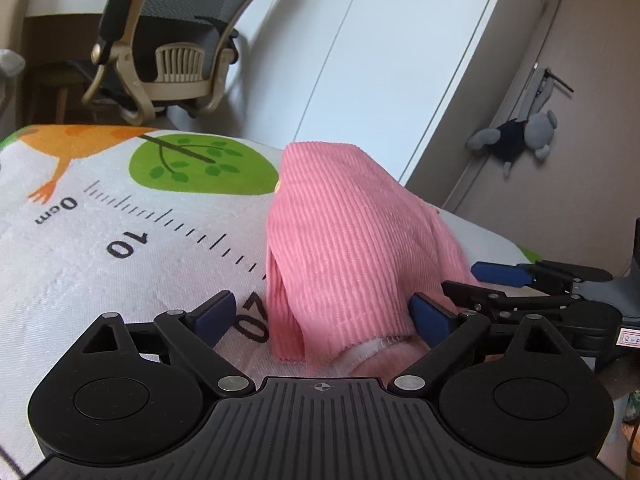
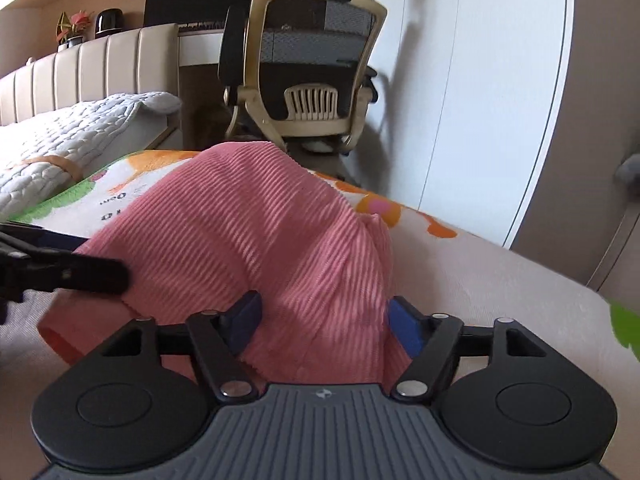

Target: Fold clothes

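Note:
A pink ribbed garment [image 1: 344, 248] lies bunched on a printed mat [image 1: 120, 220] with a ruler pattern. My left gripper [image 1: 324, 316] is open, its blue pads on either side of the garment's near end without pinching it. The right gripper's fingers [image 1: 500, 274] show at the right of the left wrist view. In the right wrist view the same garment [image 2: 256, 248] humps up between the jaws of my right gripper [image 2: 324, 320], which is open around its near edge. The left gripper's black finger [image 2: 80, 272] reaches in from the left against the cloth.
An office chair [image 1: 168, 40] stands beyond the mat's far edge, in front of a white wardrobe [image 1: 360, 60]. A grey plush toy [image 1: 520, 140] hangs by the door at right. A bed with a quilted cover [image 2: 72, 136] lies left of the mat.

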The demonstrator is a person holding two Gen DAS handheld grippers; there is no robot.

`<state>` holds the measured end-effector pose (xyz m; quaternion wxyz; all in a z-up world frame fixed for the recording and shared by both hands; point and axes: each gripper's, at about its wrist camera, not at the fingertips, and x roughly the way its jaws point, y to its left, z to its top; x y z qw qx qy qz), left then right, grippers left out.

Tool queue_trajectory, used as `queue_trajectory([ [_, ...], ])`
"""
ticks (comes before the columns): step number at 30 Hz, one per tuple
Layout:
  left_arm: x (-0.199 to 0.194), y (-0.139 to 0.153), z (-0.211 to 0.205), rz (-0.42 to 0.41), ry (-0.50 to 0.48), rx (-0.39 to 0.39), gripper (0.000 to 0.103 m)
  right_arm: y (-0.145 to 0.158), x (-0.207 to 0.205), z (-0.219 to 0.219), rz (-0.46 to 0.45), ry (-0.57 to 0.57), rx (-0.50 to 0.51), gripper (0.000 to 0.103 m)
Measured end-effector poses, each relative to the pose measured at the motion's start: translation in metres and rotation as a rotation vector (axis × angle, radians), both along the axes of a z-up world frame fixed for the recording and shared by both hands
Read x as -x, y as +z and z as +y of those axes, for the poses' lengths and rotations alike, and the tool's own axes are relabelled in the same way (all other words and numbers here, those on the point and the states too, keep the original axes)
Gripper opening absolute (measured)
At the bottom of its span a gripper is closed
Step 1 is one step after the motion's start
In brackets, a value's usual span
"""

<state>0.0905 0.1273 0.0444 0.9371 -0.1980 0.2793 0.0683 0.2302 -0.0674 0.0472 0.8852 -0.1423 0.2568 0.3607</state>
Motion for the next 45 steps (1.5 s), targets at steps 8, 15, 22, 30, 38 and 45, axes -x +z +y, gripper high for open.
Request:
queue_trajectory([
  [8,0.025,0.004,-0.018,0.098,-0.003,-0.151,0.098,-0.002,-0.004,-0.006,0.031,-0.001,-0.03,0.076],
  [15,0.036,0.037,-0.011,0.118,0.082,-0.249,0.098,-0.002,-0.003,-0.007,0.034,0.001,-0.04,0.077],
  [22,0.024,0.073,-0.022,-0.093,-0.156,-0.061,0.098,0.0,-0.009,-0.017,0.082,0.015,-0.057,0.078],
  [30,-0.015,0.018,-0.013,-0.044,-0.226,0.063,0.098,0.046,-0.033,-0.026,0.038,0.023,-0.145,0.077],
  [38,-0.009,0.012,-0.022,-0.067,-0.254,-0.041,0.098,0.056,-0.058,0.073,0.136,0.228,-0.164,0.043],
  [45,-0.003,0.008,-0.017,-0.089,-0.253,-0.029,0.099,0.032,-0.063,0.08,0.132,0.17,-0.083,0.049],
])
